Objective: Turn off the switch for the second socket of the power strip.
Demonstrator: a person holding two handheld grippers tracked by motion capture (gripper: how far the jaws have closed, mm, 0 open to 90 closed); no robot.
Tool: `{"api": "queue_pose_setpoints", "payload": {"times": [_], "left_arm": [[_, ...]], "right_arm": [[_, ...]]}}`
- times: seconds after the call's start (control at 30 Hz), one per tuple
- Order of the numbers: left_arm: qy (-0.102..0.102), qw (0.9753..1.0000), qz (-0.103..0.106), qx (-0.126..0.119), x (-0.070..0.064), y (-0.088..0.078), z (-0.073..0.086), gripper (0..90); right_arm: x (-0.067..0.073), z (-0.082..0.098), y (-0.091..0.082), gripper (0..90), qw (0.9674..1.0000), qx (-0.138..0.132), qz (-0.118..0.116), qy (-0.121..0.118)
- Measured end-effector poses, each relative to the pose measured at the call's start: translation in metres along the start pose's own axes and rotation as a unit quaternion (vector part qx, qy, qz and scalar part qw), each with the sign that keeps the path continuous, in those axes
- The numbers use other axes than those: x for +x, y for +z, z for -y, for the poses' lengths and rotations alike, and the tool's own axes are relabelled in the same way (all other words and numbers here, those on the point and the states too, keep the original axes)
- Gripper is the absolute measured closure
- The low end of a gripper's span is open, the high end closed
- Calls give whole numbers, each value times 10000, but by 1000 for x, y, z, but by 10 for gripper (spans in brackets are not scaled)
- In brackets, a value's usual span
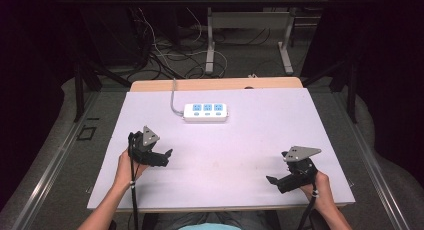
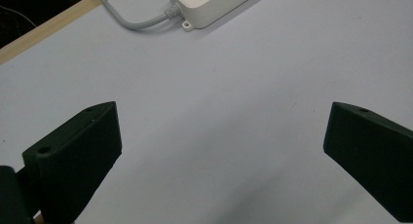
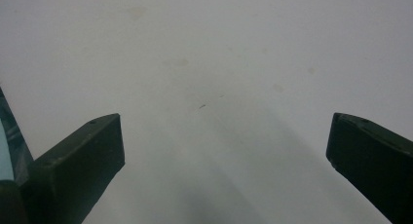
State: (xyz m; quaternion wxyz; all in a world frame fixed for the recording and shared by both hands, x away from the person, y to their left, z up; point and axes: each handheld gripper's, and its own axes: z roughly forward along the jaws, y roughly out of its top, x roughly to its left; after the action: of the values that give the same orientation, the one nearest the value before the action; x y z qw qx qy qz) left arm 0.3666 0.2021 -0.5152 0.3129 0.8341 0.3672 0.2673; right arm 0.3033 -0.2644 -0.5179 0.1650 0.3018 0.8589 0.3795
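I have both tools parked low over the white table point(image 1: 250, 140) with nothing in them: the left gripper point(image 1: 167, 154) stands spread wide, and the right gripper point(image 1: 272, 180) is just as released at the near right. The power strip point(image 1: 205, 112) with 3 blue sockets lies far of centre, its grey cable point(image 1: 173, 97) trailing off the far edge. I judge the reach comes next, so I would approach square to the strip's long sides, clear of the cable.
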Motion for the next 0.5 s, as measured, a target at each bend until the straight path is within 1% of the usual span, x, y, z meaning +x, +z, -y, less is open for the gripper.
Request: {"api": "queue_pose_setpoints", "payload": {"times": [0.03, 0.07, 0.1, 0.17, 0.2, 0.27, 0.3, 0.33, 0.37, 0.4, 0.47, 0.5], "left_arm": [[23, 10000, -6, -2, 0, 2, -1, 3], [19, 10000, 31, 4, 0, 4, -3, 3], [36, 10000, 25, 1, 0, 5, -5, 3], [59, 10000, 41, -17, 0, 9, -8, 3], [85, 10000, 43, -4, 0, 11, -10, 3], [107, 9999, 69, 6, 0, 14, -13, 3], [105, 9999, 71, 7, 0, 15, -14, 3], [113, 9999, 67, -17, 0, 16, -15, 2], [98, 9999, 79, 22, 0, 17, -16, 3], [111, 9999, 59, -11, 1, 18, -17, 3], [98, 9999, 104, -1, 2, 21, -19, 3], [59, 9999, 124, 0, 2, 22, -20, 3]], "right_arm": [[0, -1, 0, 0, 10000, -22, -3, -57], [1, -1, 0, 0, 10000, 37, -23, -13], [1, -1, 1, 0, 10000, -19, 10, -27], [1, -2, 1, 0, 10000, 6, -4, -86], [2, -1, 1, 0, 10000, 26, 4, -27], [2, -1, 0, 0, 10000, 31, -1, -23], [1, -1, 0, 0, 10000, 15, 2, -56], [1, -1, 1, 0, 10000, 17, -7, -50], [2, -1, 1, 0, 10000, 31, -7, -22], [2, -1, 0, 0, 10000, 26, 13, -54], [2, -1, 1, 0, 10000, -15, -3, -49], [2, -1, 1, 1, 10000, 15, -16, -42]]}}
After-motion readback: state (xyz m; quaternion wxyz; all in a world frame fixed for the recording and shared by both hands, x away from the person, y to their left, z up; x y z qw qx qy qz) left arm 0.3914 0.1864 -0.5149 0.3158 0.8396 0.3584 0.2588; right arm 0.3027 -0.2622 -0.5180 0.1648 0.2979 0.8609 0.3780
